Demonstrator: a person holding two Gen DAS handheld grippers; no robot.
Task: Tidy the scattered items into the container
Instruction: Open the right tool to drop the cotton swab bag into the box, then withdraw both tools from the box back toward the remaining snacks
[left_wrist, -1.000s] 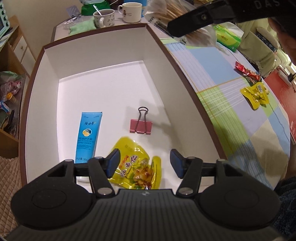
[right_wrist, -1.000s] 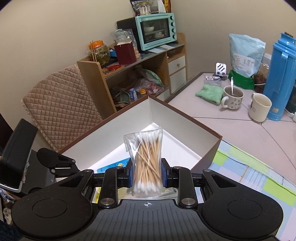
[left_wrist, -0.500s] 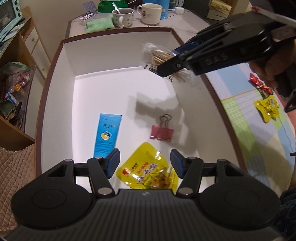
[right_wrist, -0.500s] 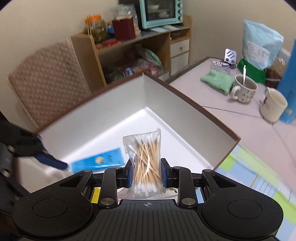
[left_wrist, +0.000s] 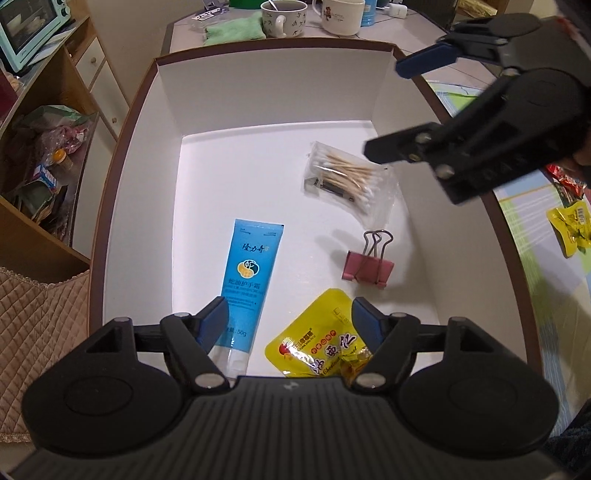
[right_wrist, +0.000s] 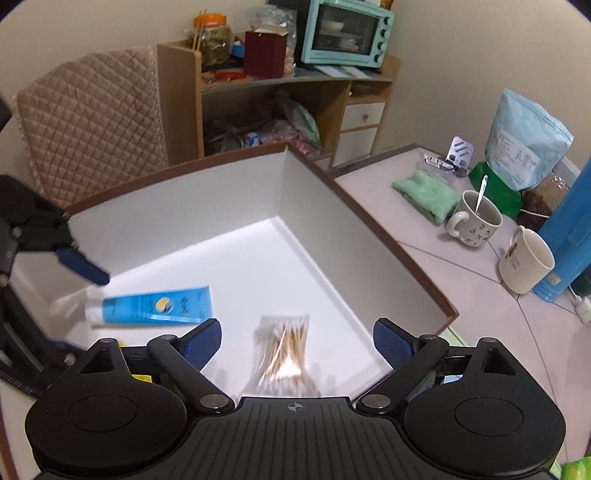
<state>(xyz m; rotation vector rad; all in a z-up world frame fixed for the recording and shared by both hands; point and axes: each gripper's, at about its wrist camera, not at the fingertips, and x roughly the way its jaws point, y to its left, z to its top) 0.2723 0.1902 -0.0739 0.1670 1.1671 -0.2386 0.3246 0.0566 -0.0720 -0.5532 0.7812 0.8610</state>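
The bag of cotton swabs (left_wrist: 345, 179) lay flat on the white floor of the box (left_wrist: 266, 88), toward the far right corner, touching neither gripper! In the right wrist view the same bag (right_wrist: 284, 347) showed a little blurred, just ahead of the right gripper (right_wrist: 297, 341), whose jaws stood spread wide with nothing between them. From the left wrist view that right gripper (left_wrist: 391, 110) hung above the box's right wall, its blue pads well apart. Near the swabs, a pink binder clip (left_wrist: 367, 264) rested on the floor; beside it to the left lay a blue tube (left_wrist: 248, 273), and a yellow snack pouch (left_wrist: 321, 345) sat at the near edge. The left gripper (left_wrist: 290, 323) hovered over the tube and the pouch, its jaws wide open too, gripping nothing. Out on the checked tablecloth (left_wrist: 543, 280) to the right, a yellow packet (left_wrist: 570, 229) and a red packet (left_wrist: 565, 181) waited outside the box. Beyond the far wall stood two mugs (left_wrist: 282, 16) and a green cloth (left_wrist: 234, 31).
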